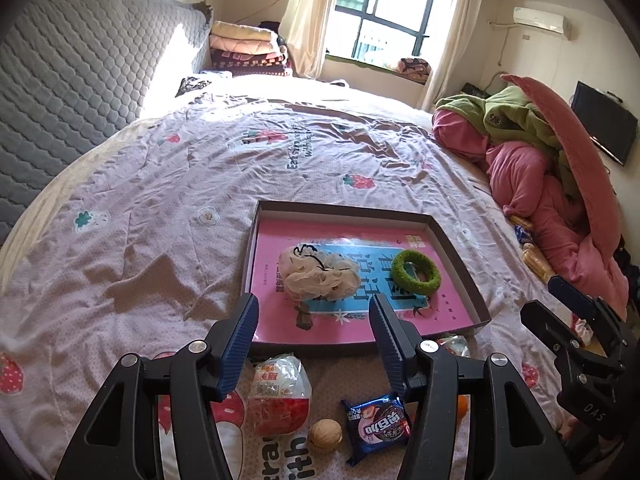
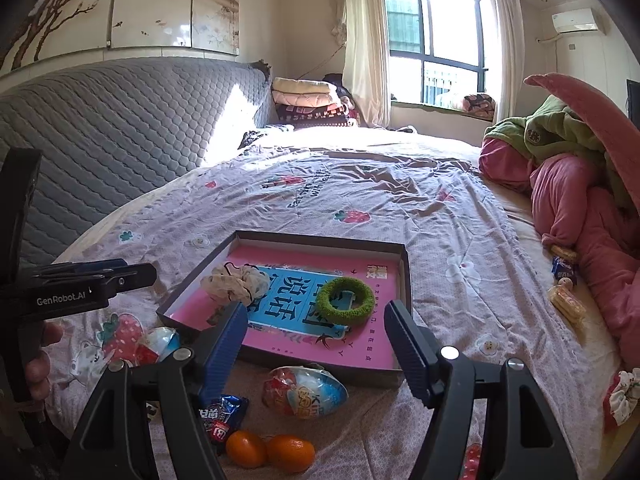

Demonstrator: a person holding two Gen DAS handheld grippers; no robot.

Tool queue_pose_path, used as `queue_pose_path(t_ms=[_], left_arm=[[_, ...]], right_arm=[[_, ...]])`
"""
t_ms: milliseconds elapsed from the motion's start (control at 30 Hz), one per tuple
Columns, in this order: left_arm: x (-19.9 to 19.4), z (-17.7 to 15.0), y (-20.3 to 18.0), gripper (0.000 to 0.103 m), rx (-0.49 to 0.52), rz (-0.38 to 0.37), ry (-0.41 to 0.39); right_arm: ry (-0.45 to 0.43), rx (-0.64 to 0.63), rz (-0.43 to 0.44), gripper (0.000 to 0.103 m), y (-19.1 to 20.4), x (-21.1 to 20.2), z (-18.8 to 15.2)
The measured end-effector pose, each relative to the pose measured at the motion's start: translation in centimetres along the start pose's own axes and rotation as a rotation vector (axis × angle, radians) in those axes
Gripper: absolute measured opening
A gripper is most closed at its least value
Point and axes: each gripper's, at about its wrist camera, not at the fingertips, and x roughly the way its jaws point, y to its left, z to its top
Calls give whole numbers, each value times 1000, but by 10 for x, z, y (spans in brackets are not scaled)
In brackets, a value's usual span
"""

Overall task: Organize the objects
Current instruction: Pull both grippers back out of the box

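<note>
A shallow dark-rimmed tray (image 1: pixel 460 264) (image 2: pixel 405 280) with a pink printed floor lies on the bedspread. In it rest a cream scrunchie (image 1: pixel 318 276) (image 2: pixel 234 284) and a green fuzzy ring (image 1: pixel 416 271) (image 2: pixel 345 300). My left gripper (image 1: pixel 314 314) hovers open over the tray's near edge, with nothing between its blue pads. My right gripper (image 2: pixel 316 322) is open and empty too, just in front of the green ring. In front of the tray lie a red-white snack bag (image 1: pixel 278 394), a walnut (image 1: pixel 325 435), a blue biscuit packet (image 1: pixel 378 424) (image 2: pixel 222 416), a toy egg (image 2: pixel 306 396) and two oranges (image 2: pixel 246 448).
A heap of pink and green quilts (image 2: pixel 580 184) takes up the bed's right side, with small snacks (image 2: pixel 565 280) and a floral scrunchie (image 2: pixel 622 396) beside it. A second wrapped egg (image 2: pixel 158 344) lies left of the tray. A grey padded headboard (image 1: pixel 80 80) stands at the left.
</note>
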Motion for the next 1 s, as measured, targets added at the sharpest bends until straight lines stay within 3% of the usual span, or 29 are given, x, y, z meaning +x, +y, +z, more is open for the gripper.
queue_pose_path(t_ms=[300,667,1000], left_arm=[[-26,-4,-9,61,29,-21,-40],[-41,-15,-21,61,86,18,-71],[-50,-21,-13,62,65,20,-65]], right_arm=[[-36,-26,-15,73,12,-27,8],[-35,-37,-32,75,16,-42,1],[-12,-22,-29,76,14,-47,-9]])
